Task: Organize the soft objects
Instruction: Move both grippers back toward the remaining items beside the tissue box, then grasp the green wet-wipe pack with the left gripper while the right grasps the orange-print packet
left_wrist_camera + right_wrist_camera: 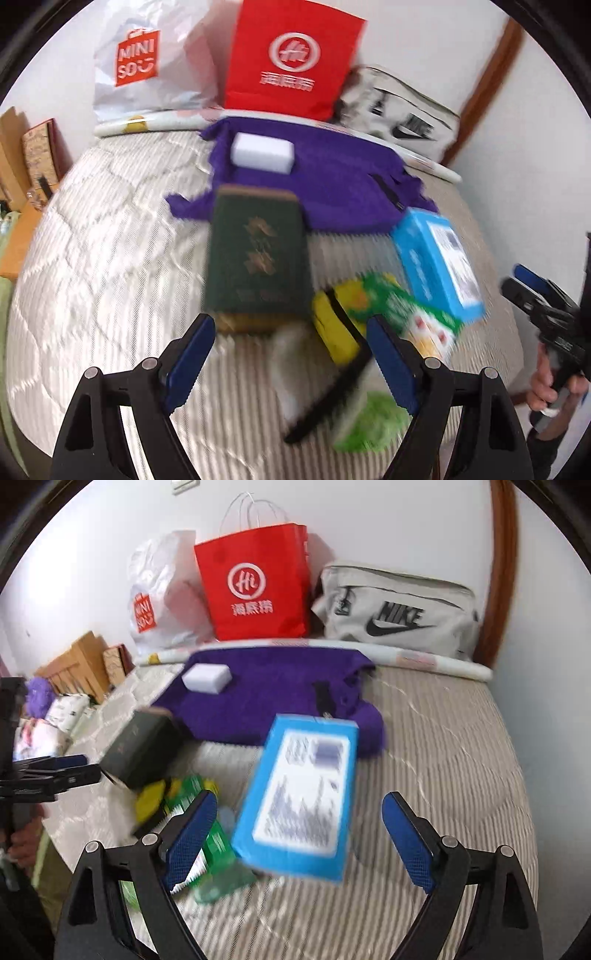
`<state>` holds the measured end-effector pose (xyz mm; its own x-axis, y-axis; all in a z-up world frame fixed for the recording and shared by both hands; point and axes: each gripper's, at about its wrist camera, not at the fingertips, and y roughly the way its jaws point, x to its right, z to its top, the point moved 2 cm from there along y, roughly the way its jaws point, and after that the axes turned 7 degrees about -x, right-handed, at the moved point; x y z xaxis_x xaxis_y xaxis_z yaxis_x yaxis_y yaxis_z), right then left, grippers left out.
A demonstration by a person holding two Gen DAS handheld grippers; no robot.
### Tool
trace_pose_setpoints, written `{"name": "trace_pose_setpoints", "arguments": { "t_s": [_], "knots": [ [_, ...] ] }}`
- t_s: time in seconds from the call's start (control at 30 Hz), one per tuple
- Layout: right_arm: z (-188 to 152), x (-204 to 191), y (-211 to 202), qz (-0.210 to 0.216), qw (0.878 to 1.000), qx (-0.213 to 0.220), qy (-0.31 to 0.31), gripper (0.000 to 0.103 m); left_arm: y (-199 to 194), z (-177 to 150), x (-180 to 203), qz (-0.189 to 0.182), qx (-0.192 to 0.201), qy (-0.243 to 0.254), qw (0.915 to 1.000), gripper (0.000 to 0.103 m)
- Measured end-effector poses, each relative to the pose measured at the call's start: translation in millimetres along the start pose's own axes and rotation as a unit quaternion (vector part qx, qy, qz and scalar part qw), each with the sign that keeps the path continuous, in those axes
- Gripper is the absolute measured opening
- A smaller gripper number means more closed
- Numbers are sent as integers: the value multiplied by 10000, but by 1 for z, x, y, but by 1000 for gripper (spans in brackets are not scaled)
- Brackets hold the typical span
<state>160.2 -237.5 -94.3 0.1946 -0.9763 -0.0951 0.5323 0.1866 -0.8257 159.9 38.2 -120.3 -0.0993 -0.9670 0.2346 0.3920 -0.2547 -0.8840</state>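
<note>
With both the left gripper (290, 354) and right gripper (299, 830) spread apart and empty, either could mistakenly clamp the rigid blue box (299, 797) at frame centre instead of the white sponge (207, 677) at upper left.

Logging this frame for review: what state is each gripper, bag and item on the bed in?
Left gripper: open, empty.
Right gripper: open, empty.
White sponge: lying on the purple cloth.
Purple cloth: spread flat on the bed, zipper showing.
Dark green box: lying on the bed.
Blue box: lying label up.
Red paper bag: upright against the wall.
Nike bag: zipped shut.
</note>
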Motion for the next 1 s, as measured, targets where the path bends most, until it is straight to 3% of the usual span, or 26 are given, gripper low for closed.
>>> {"name": "trace_pose_setpoints", "arguments": {
  "t_s": [0.13, 0.3, 0.53, 0.7, 0.77, 0.8, 1.0],
  "knots": [
    [-27, -6, -6, 433, 9990, -77, 112, 90, -3, -30, 24, -207, 69, 447, 9988, 83],
    [-50, -14, -11, 264, 9995, -107, 127, 90, 3, -55, 43, -290, 11, 803, 9963, 84],
    [-75, -17, -24, 359, 9990, 42, 258, 90, 28, -79, 72, 98, -87, 1624, 9866, 84],
    [-81, -19, -27, 391, 9990, 64, 198, 90, 51, -77, 72, 320, -161, 1511, 9879, 83],
    [-82, -22, -29, 375, 9992, 91, 120, 90, 55, -74, 70, 245, -171, 1457, 9889, 55],
    [-83, -23, -30, 374, 9992, 114, 85, 90, 55, -74, 70, 113, -224, 1440, 9893, 47],
    [-77, -41, -28, 507, 9982, 219, -241, 90, 24, -74, 56, -98, 99, 1169, 9930, 47]
  ]
}}
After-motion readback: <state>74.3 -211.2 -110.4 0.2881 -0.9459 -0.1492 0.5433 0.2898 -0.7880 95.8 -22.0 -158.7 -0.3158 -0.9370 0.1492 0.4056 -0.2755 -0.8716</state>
